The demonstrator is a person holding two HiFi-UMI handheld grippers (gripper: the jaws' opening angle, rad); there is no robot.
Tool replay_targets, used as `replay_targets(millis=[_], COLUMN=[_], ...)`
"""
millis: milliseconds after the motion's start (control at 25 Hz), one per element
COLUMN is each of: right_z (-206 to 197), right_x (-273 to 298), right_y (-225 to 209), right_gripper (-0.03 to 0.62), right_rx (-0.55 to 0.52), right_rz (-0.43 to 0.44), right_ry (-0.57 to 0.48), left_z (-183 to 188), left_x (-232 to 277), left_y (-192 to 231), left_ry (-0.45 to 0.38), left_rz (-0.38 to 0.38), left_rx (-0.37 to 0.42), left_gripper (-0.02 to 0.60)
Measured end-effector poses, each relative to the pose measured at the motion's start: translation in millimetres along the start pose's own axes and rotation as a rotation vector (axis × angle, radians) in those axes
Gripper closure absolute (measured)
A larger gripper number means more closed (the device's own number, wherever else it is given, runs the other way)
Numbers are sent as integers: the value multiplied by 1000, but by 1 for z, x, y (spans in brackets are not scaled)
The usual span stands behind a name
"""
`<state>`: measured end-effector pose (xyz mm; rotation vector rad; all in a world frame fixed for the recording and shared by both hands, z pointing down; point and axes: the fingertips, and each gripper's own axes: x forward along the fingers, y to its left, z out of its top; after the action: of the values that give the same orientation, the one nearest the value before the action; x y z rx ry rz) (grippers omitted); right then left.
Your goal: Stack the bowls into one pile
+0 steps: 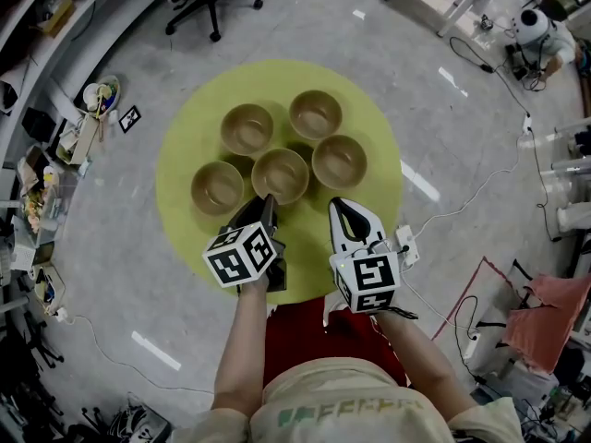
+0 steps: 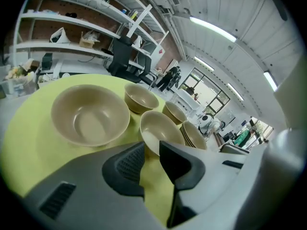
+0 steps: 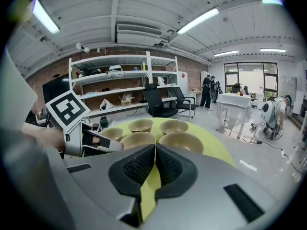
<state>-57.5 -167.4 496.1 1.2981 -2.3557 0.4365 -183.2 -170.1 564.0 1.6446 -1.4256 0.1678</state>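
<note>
Bowls [image 1: 247, 129], five tan round ones, sit apart on yellow-green round mat [image 1: 185, 146] mid-frame. L gripper [image 1: 266, 201] parted, empty, lined up on middle bowl [image 1: 280, 175], I reckon; R gripper [image 1: 339, 206] closed, empty.

Grey grippers [image 1: 268, 198] [image 1: 337, 203] carry black-and-white marker cubes [image 1: 240, 255] [image 1: 367, 280]; the shirt [image 1: 351, 404] is beige

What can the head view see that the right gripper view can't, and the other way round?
Only the head view: the marker cube on the right gripper, the person's red clothing, and the whole yellow mat from above. Only the right gripper view: ceiling lights, windows, and that gripper's jaws shut on nothing. Both: five bowls, unstacked, and the left gripper.
</note>
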Motion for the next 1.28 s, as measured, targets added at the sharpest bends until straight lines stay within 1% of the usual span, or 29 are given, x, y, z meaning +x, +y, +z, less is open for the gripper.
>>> replay_targets(millis=[80,200,320,400,560,760,920,1280], right_z=[-1,-3,-3,-4,-5,-5,-6,-13], right_x=[1,2,3,2,-2,-7,-11,-34], right_y=[0,-1,-3,-4,-7,-11,-12,-13], right_gripper=[557,557,557,557,557,557,557,557], right_rx=[1,3,8,11,13,17,21,28], right_rz=[-3,-9,-19,-26,-39,-55,-65,-94], right_ry=[5,7,16,18,16,12,9,-9], left_z=[0,2,6,8,5,3,3,3], left_x=[3,6,7,8,10,7,2,-28], left_y=[1,4,9,11,14,11,9,3], left_ry=[7,9,18,29,40,25,13,-47], left_rz=[-5,7,31,56,94,86,78,65], left_rx=[-28,-40,-51,-45,-41,-49,-29,-23], left_gripper=[492,492,492,498,549,554,555,555])
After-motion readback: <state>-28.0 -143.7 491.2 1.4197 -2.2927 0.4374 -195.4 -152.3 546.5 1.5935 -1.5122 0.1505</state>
